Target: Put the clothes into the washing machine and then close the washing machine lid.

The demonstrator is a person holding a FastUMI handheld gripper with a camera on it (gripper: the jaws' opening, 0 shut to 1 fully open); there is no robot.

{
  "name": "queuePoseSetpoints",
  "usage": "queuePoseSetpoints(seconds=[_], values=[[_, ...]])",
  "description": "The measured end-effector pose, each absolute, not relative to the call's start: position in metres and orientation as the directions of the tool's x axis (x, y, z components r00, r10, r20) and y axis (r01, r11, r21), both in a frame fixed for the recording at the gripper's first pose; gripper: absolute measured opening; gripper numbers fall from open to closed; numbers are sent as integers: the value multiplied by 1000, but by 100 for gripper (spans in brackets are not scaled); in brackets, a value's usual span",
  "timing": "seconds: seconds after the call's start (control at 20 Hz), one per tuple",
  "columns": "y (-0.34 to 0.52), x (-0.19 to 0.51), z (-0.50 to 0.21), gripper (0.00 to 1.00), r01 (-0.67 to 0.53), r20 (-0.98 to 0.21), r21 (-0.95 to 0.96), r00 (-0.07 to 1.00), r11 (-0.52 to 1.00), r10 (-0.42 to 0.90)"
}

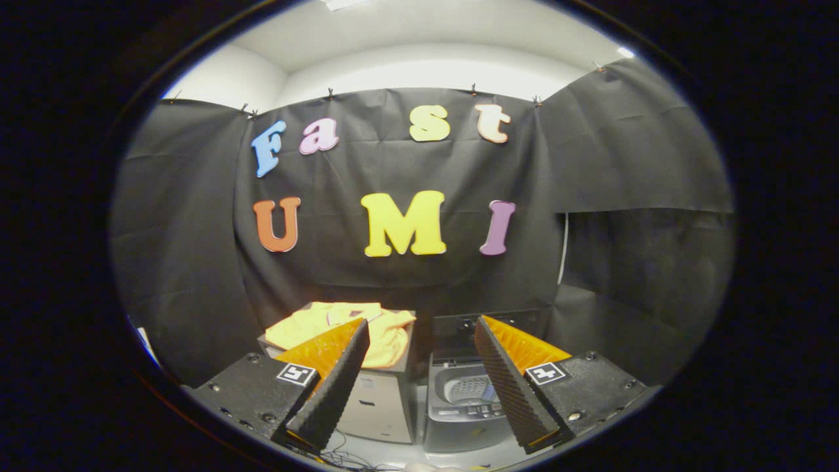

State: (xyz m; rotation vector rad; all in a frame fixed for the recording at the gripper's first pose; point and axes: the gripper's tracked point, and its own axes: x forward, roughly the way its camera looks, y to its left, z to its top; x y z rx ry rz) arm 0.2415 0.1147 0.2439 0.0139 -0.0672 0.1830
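hand-held gripper wide open, holds nothing | yellow clothes on box, beside washing machine | risk: loose cloth may snag or slip

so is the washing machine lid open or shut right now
Open: the washing machine lid stands raised behind the opening, and the drum shows below. The tongs are open, holding nothing.

Light comes from a ceiling lamp at the top of the frame, washing the white wall bright above the dark cloth. The lower half is dim. Fisheye distortion bends straight lines toward the edges; focus is fairly sharp throughout.
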Motion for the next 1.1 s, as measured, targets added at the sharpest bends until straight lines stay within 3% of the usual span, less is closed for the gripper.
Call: queuePoseSetpoints(seconds=[0.45, 1.1], values=[[240, 377, 257, 100, -311, -67, 27, 948, 950, 312], [333, 506, 138, 100, -241, -414, 53, 878, 969, 241]])
